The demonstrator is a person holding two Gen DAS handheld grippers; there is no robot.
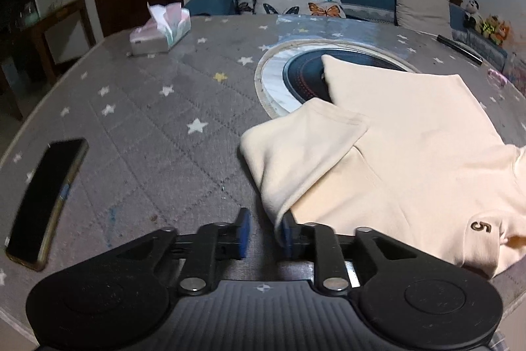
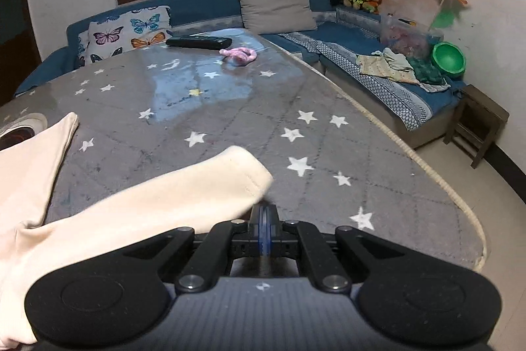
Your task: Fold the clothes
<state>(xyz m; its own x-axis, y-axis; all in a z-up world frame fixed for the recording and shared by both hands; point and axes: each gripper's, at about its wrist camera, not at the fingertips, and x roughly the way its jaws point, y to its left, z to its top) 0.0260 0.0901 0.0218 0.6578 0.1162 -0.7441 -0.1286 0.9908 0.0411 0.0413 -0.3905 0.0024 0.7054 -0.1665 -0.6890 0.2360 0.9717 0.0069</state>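
A cream shirt (image 1: 411, 153) (small "5" near its hem) is lying on the starry table (image 1: 148, 120), one sleeve folded inward, body running toward the far edge. The left gripper (image 1: 264, 232) is gaping beside its edge; the right gripper (image 2: 264, 219) is pinching the other sleeve (image 2: 184, 189).

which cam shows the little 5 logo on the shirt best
The left wrist view. The 5 logo sits sharp and unobstructed on the cream shirt at lower right. The right wrist view shows only a sleeve and an edge of the shirt, with no logo visible.
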